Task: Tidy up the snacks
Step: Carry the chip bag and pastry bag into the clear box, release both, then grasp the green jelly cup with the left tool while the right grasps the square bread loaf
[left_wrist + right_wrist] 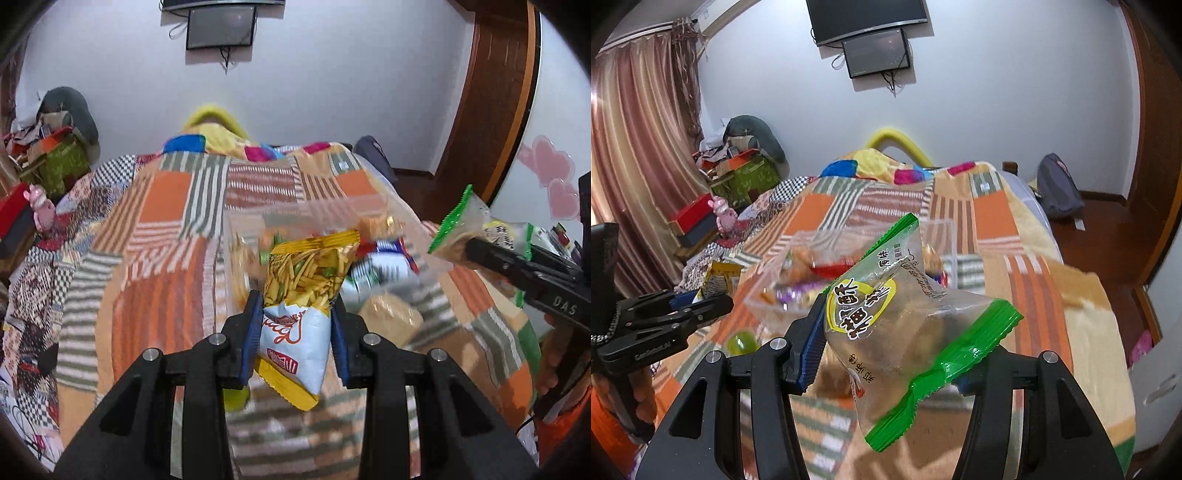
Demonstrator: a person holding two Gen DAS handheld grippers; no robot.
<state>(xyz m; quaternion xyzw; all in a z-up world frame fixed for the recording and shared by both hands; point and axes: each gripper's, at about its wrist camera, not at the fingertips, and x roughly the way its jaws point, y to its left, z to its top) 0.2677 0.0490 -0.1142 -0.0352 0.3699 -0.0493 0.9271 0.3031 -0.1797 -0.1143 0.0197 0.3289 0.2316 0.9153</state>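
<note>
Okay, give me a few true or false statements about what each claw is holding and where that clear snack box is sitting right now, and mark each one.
1. The left claw is shut on a yellow and white snack packet. True.
2. The right claw is open with nothing in it. False: it grips a clear packet with green ends.
3. The clear plastic box sits on the patchwork blanket. True.
4. The clear box holds no snacks. False: several wrapped snacks show through its walls.
5. A screen hangs on the wall beyond the bed. True.
</note>
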